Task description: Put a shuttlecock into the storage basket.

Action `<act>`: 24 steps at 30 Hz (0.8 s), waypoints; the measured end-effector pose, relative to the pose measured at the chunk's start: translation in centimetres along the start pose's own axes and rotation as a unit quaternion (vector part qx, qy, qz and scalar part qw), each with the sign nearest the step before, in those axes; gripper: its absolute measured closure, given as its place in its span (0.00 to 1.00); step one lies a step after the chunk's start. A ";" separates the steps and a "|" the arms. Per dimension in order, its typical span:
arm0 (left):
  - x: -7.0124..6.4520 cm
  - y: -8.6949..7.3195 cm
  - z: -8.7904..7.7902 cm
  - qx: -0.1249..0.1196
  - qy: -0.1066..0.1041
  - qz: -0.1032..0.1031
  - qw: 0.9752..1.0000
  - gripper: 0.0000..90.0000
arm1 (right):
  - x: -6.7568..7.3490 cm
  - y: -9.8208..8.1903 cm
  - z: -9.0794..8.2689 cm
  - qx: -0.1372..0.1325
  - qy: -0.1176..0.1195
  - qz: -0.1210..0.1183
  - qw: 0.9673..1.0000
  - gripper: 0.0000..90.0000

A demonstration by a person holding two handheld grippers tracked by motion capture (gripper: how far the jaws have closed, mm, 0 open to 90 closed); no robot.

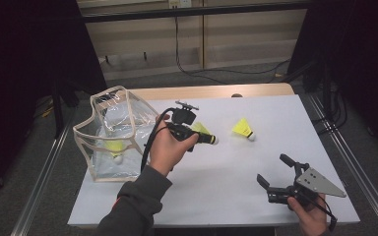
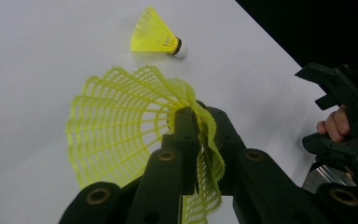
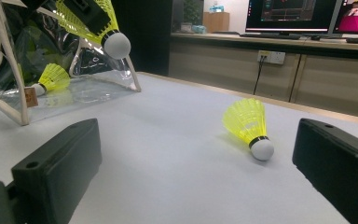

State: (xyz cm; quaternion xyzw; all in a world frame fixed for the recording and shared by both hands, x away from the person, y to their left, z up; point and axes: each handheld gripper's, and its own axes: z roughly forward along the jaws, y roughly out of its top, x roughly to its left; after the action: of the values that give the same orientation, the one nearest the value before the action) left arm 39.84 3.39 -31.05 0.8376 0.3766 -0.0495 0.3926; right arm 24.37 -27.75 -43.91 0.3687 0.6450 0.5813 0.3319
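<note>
My left gripper (image 1: 205,137) is shut on the mesh skirt of a yellow shuttlecock (image 1: 201,129), held above the white table just right of a clear bag (image 1: 128,110). In the left gripper view the jaws (image 2: 200,122) pinch the crumpled skirt (image 2: 116,135). A second yellow shuttlecock (image 1: 243,129) lies on its side on the table beyond it, also seen as the shuttlecock (image 2: 156,35) and the shuttlecock (image 3: 249,123). A third shuttlecock (image 1: 115,149) lies inside the bag. My right gripper (image 1: 274,170) rests open at the front right with nothing between its jaws (image 3: 198,140).
The clear bag with beige trim (image 3: 8,65) stands open at the table's left side. The white table top (image 1: 216,182) ends close behind the right hand. A wooden strip (image 1: 211,91) runs along the far edge. Cables lie on the floor beyond.
</note>
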 end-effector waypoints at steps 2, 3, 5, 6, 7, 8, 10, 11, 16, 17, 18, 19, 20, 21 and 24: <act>0.0 0.1 -0.2 0.000 0.003 0.000 1.000 0.93 | 0.0 0.0 0.0 0.000 0.000 0.000 1.000 0.01; 0.0 0.2 -0.3 0.002 0.003 0.001 1.000 0.93 | 0.0 0.0 0.0 0.001 0.000 0.001 1.000 0.01; -0.1 0.4 -0.4 0.001 0.006 -0.001 1.000 0.93 | 0.0 0.0 -0.1 0.001 0.000 0.001 1.000 0.01; -0.3 0.5 -0.5 -0.001 0.006 -0.003 1.000 0.93 | -0.1 0.0 -0.1 0.000 -0.001 0.001 1.000 0.01; -0.3 0.6 -0.6 0.002 0.008 -0.002 1.000 0.93 | -0.1 0.0 -0.1 0.001 0.000 0.001 1.000 0.01; -0.3 0.6 -0.6 0.004 0.008 -0.001 1.000 0.93 | -0.1 0.0 -0.1 0.001 -0.001 0.001 1.000 0.01; -0.2 0.7 -0.8 0.002 0.009 -0.004 1.000 0.93 | -0.1 0.0 -0.1 -0.002 -0.002 0.002 1.000 0.01; -0.1 0.7 -0.9 0.001 0.009 -0.006 1.000 0.93 | -0.1 0.1 -0.1 -0.001 -0.001 0.001 1.000 0.01; 0.1 0.7 -1.4 -0.001 0.008 -0.006 1.000 0.93 | 0.0 0.0 0.0 0.000 0.000 0.002 1.000 0.01; 0.1 0.8 -1.5 -0.002 0.009 -0.006 1.000 0.93 | 0.0 0.0 0.0 0.001 0.000 0.000 1.000 0.01; 0.1 0.8 -1.6 -0.002 0.009 -0.005 1.000 0.93 | 0.0 0.0 0.0 0.001 0.000 0.001 1.000 0.01; 0.1 0.9 -1.7 -0.002 0.011 -0.006 1.000 0.93 | 0.0 0.0 0.0 0.002 0.002 0.002 1.000 0.01; 0.1 0.9 -1.8 -0.003 0.012 -0.007 1.000 0.93 | 0.0 0.0 0.0 0.002 0.001 0.001 1.000 0.01; 0.1 1.0 -1.9 -0.004 0.012 -0.008 1.000 0.93 | 0.0 0.0 0.0 0.001 0.001 0.001 1.000 0.01; 0.1 1.0 -2.1 -0.003 0.013 -0.009 1.000 0.93 | 0.0 0.0 0.0 0.001 0.000 0.002 1.000 0.01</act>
State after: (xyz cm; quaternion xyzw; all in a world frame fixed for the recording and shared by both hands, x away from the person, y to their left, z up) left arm 40.16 4.47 -29.03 0.8339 0.3888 -0.0413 0.3896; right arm 24.35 -27.78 -43.90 0.3704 0.6450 0.5809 0.3306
